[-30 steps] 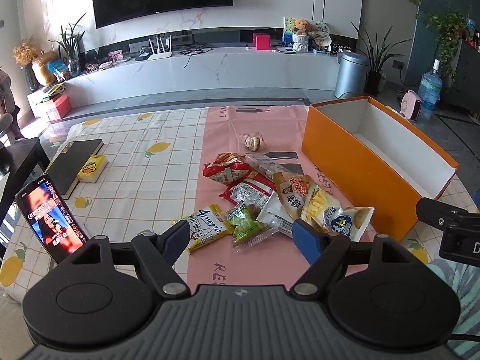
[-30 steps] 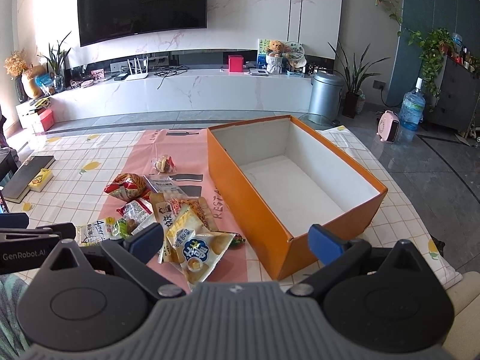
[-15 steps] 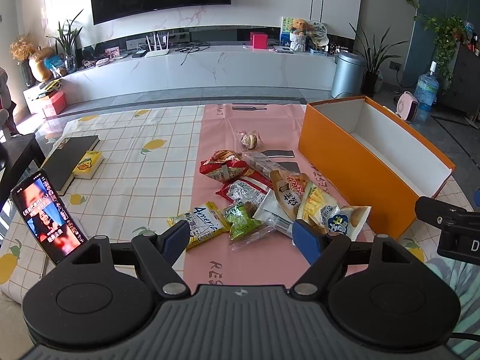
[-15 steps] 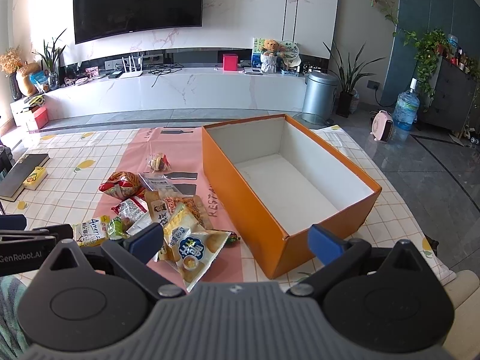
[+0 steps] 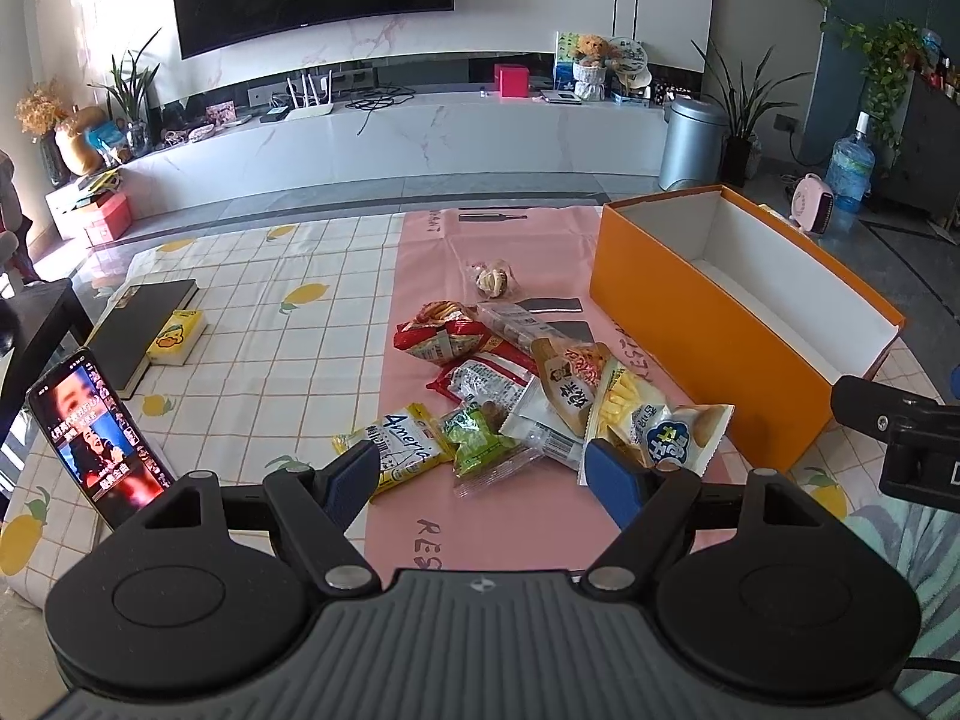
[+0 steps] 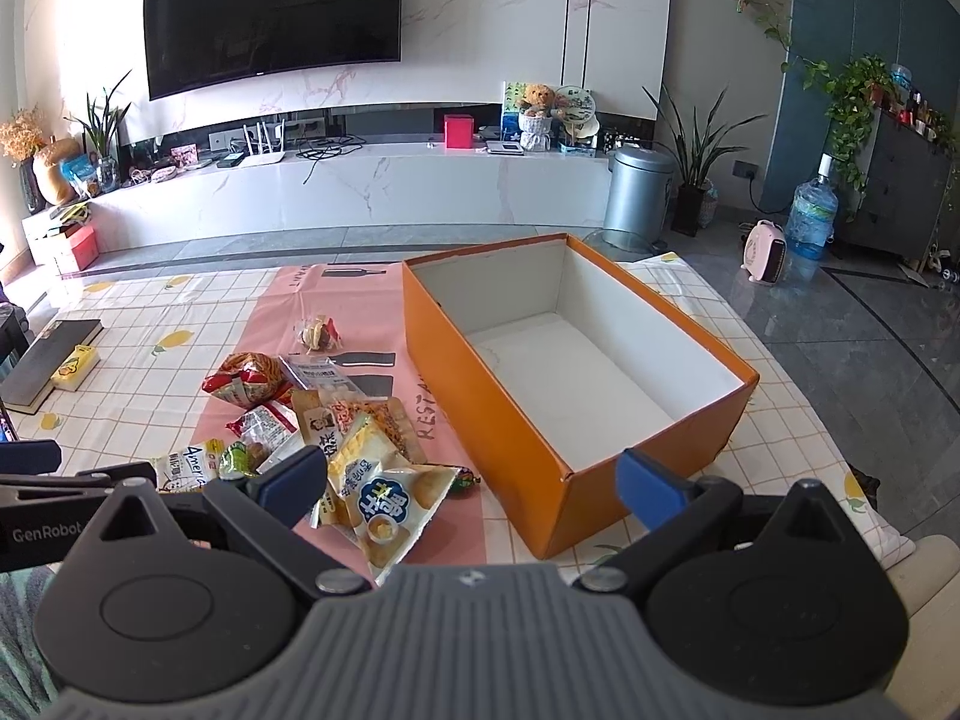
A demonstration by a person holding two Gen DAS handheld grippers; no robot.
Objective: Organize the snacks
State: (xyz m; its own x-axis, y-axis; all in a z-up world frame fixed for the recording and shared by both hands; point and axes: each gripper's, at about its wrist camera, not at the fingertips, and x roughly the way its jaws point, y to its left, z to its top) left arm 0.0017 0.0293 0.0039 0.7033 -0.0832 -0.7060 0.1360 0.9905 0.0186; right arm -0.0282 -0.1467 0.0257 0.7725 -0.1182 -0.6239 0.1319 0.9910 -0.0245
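Tongs (image 5: 486, 477) nearer snack pile (image 5: 540, 387); orange box (image 6: 576, 360) lengthwise away.

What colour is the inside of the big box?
White inside the orange box; clearest in the right wrist view.

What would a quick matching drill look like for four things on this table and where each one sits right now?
Things:
1. orange box
2. phone
3. black book
4. blue-and-white chip bag

Places or states:
A. propped up with its screen lit, at the table's near left edge
B. lying flat on the lemon-print cloth, a small yellow box against it
C. open and holding nothing, to the right of the snack pile
D. at the near end of the snack pile, on the pink runner

Pairs: 1-C, 2-A, 3-B, 4-D
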